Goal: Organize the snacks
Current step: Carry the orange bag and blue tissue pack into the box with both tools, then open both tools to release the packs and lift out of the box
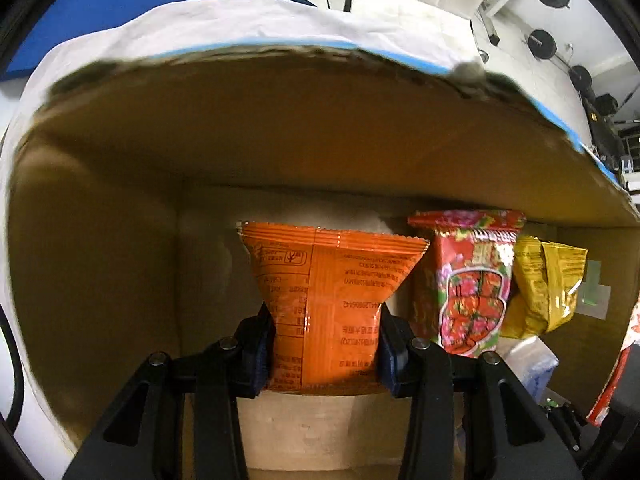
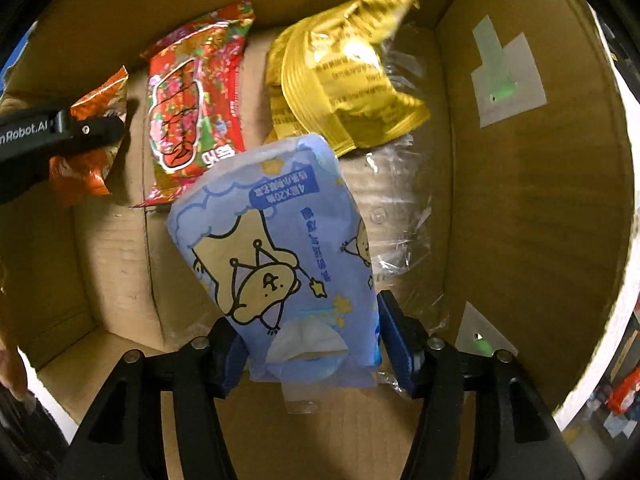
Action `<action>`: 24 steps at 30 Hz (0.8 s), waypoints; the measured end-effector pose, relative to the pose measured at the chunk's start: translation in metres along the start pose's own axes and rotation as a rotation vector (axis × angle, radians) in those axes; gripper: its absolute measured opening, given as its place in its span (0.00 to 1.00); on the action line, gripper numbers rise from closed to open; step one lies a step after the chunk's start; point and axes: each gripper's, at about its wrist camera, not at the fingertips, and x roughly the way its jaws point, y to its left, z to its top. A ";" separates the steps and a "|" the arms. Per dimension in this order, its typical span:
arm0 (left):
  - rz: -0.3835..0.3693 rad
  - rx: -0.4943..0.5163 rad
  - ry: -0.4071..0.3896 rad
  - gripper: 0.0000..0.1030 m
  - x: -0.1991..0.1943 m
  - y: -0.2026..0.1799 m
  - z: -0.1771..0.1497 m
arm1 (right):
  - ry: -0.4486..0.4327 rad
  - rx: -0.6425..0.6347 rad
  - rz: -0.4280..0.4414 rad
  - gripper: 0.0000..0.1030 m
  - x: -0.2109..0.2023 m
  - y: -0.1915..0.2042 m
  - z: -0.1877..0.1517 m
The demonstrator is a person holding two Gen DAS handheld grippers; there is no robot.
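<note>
Both grippers reach into a brown cardboard box [image 1: 280, 132]. My left gripper [image 1: 326, 344] is shut on an orange snack packet [image 1: 328, 280], held upright just above the box floor. To its right stand a red flowered packet [image 1: 468, 280] and a yellow packet [image 1: 544, 284]. My right gripper [image 2: 312, 344] is shut on a light blue tissue pack with a cartoon bear [image 2: 280, 248], held over the box floor [image 2: 120, 248]. Beyond it lie the red flowered packet [image 2: 192, 108] and the gold-yellow packet [image 2: 344, 76]. The left gripper [image 2: 86, 130] with the orange packet [image 2: 92, 160] shows at left.
Clear plastic wrap [image 2: 404, 220] lies on the box floor under the tissue pack. Box walls [image 2: 532, 184] close in on all sides, with taped patches [image 2: 508, 80] on the right wall. A white cloth [image 1: 240, 20] lies behind the box. Bare floor remains at the box's left.
</note>
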 end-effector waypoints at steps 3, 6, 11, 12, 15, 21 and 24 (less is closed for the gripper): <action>0.003 0.009 0.004 0.41 0.003 -0.002 0.004 | 0.001 0.013 0.000 0.62 0.007 -0.003 0.003; -0.010 0.005 0.012 0.41 0.003 -0.002 0.007 | 0.003 0.017 0.001 0.64 0.011 -0.005 0.006; -0.003 -0.005 0.027 0.47 0.000 0.002 0.005 | 0.011 0.013 0.002 0.69 0.015 -0.004 0.009; 0.002 -0.003 0.025 0.50 -0.002 0.002 0.004 | 0.011 0.013 0.007 0.70 0.016 -0.006 0.010; 0.016 0.001 0.016 0.62 -0.006 0.002 0.004 | 0.003 0.012 0.016 0.76 0.015 0.000 0.006; 0.030 -0.003 0.012 0.88 -0.018 0.001 -0.002 | -0.023 0.004 0.031 0.87 0.001 0.007 0.004; 0.035 -0.005 -0.003 0.93 -0.028 -0.001 -0.009 | -0.046 -0.007 0.027 0.93 -0.009 0.012 0.002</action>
